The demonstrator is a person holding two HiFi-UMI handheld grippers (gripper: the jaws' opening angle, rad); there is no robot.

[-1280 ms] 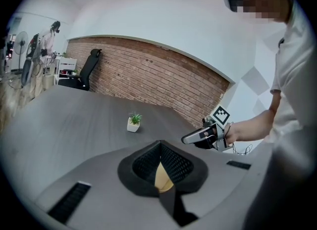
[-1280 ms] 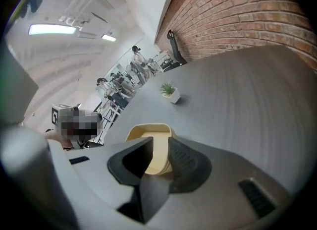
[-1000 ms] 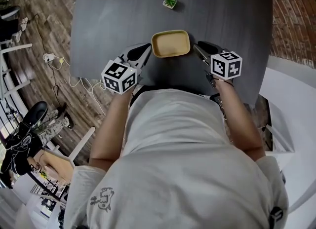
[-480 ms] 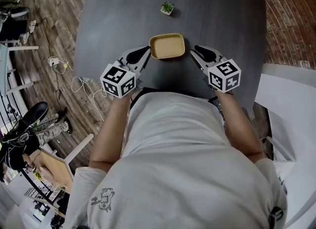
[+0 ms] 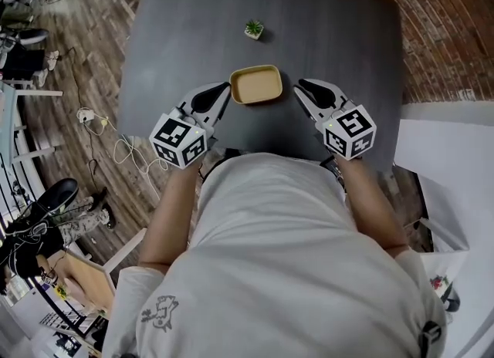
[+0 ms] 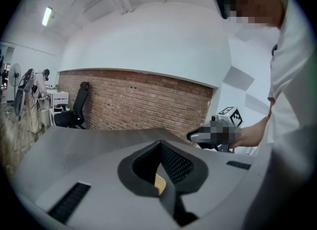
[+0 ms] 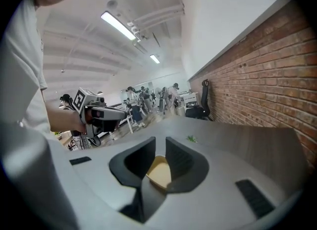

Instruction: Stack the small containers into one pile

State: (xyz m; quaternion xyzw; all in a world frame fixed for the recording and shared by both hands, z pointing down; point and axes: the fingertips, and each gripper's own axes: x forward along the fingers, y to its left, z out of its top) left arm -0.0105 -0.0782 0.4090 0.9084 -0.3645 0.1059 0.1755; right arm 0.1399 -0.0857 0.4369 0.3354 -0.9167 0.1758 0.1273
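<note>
Left gripper (image 5: 222,90): in its own view the jaw tips meet and nothing is pinched between them. A sliver of the tan container (image 6: 159,184) shows through the wedge-shaped gap lower down, behind the jaws.

Right gripper (image 5: 302,89): jaws part-way open with a narrow slot between them; they have just been closing. Nothing is gripped. The tan seen through the slot is the container (image 7: 159,172) lying beyond.

Both grippers flank the container (image 5: 256,85). The left tip is just beside its left end, the right tip a little clear of its right end. Each marker cube (image 5: 179,139) sits back toward the person's hand.

Container: rectangular with rounded corners, open side up. It rests on the dark grey table (image 5: 185,32), centred near the person's edge. I cannot tell whether it is one piece or several nested.

A small potted plant (image 5: 253,29) stands farther out on the table, well apart from the container. A brick wall (image 7: 267,90) runs past the table's right. To the left is a wood floor (image 5: 77,55) with loose cables (image 5: 108,129).
</note>
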